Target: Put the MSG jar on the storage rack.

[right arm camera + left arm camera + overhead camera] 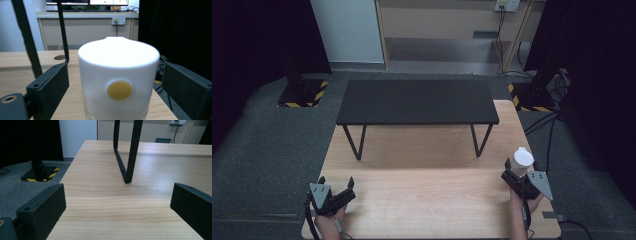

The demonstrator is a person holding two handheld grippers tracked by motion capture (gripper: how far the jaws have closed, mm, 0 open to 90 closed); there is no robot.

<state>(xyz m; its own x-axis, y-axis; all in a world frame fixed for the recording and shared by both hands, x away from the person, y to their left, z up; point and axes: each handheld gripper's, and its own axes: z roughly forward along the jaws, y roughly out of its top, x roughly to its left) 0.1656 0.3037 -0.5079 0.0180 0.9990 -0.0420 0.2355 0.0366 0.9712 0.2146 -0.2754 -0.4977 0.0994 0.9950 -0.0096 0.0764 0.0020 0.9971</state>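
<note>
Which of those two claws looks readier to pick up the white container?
The right claw: the white container already stands between its open jaws. The left claw sits at the wooden table's opposite corner.

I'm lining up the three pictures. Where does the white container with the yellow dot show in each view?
High view: white container at the wooden table's right edge, at the right gripper.
Left gripper view: not in it.
Right gripper view: centre, between the jaws.
Shared landmark: black stand's legs.

white bottle (118, 82) with yellow dot (120, 90); black bench (417, 101).
</note>
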